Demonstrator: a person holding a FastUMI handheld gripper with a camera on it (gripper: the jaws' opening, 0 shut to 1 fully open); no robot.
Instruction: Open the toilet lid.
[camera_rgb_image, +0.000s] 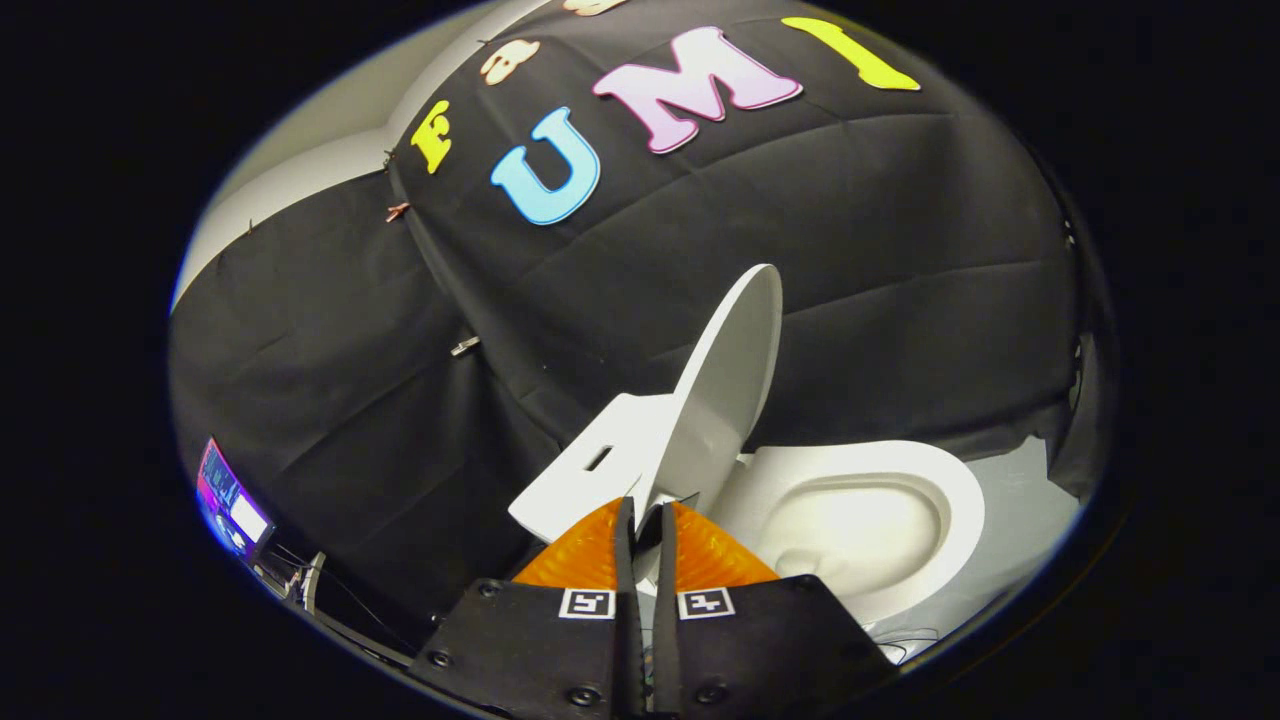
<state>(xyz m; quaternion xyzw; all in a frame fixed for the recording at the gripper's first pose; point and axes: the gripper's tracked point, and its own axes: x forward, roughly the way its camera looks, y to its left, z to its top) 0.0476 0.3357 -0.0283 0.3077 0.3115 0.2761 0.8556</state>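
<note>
In the gripper view, the tongs (645, 520) are sitting at the near end of the scene with their two fingers (600, 550) drawn almost together, leaving only a thin slit between them. The lower edge of the toilet lid (725, 385) is running right into that slit, so the fingers appear to be pinching the lid's edge from both sides, though the exact contact is hard to make out.

The toilet lid is standing raised, tilting up and away to the far right from the fingertips, its thin rim edge facing the camera and its top reaching high against the black cloth wall (900, 250). Just left of the lid, a flat white panel with a small slot (590, 465) is lying at an angle, its near corner touching the area just beside the left finger.

To the right of the tongs, the toilet seat (950, 480) is lying flat around the bowl (850, 525), which is showing open and uncovered. The seat's rounded outer edge is curving toward the far right, where a pale floor strip (1020, 500) is meeting the cloth.

Behind the lid, open room is stretching up to the cloth wall. At the far left, low down, a lit screen (230, 500) is glowing beside some cables (310, 580).
</note>
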